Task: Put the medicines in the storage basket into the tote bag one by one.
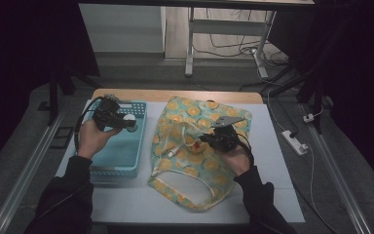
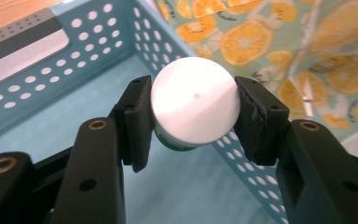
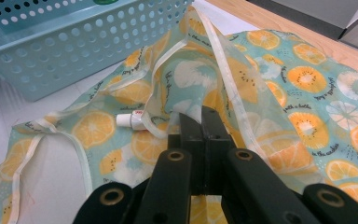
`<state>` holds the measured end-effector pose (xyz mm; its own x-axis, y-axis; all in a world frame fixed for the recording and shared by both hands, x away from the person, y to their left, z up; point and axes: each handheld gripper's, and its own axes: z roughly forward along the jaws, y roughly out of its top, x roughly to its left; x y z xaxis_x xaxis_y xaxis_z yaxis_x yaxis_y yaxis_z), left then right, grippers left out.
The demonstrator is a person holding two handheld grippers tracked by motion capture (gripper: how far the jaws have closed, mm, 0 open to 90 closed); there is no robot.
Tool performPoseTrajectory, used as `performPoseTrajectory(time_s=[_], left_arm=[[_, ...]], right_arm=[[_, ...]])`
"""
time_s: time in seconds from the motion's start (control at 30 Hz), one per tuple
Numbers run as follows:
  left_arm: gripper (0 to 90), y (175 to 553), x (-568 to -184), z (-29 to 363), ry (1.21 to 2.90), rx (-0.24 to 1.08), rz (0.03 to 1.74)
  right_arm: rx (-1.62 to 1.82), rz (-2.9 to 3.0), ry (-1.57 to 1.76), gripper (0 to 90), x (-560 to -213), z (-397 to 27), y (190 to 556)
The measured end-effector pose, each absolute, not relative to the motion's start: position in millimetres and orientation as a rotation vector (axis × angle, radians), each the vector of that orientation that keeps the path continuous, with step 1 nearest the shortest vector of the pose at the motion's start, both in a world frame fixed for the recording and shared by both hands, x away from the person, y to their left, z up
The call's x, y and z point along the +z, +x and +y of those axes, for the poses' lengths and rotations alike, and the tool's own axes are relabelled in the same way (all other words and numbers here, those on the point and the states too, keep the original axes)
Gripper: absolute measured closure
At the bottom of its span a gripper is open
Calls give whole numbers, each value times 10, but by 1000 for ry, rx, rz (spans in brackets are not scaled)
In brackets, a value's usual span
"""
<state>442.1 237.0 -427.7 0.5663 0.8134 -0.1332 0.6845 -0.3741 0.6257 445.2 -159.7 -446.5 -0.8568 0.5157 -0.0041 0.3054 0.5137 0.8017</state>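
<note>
Left gripper view: left gripper [image 2: 193,114] clamps white-capped jar [image 2: 195,108] over basket [image 2: 42,100], 9 o'clock of bag [image 1: 199,146]. Right gripper [image 3: 200,122], jaws together, pinches bag fabric, likely holding mouth open.

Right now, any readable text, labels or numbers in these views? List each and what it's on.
Nothing reads cleanly.
Fruit-print bag: small dark script beside the slices, too small and blurred to quote.
Small tube on the bag: red marks on it, unreadable.
White cap of the jar in the left claw: blank, one small dot only.
Blue basket: no lettering visible.
</note>
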Motion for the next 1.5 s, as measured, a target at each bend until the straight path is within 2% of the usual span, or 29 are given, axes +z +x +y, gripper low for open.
performPoseTrajectory(time_s=[0.63, 1.5], left_arm=[[504, 4161, -4143, 1962, 2182, 216, 1029], [504, 4058, -4383, 1173, 2265, 129, 828]], right_arm=[[1264, 2507, 696, 900, -4454, -1610, 4454], [1273, 2495, 690, 900, -4435, -1618, 4447]])
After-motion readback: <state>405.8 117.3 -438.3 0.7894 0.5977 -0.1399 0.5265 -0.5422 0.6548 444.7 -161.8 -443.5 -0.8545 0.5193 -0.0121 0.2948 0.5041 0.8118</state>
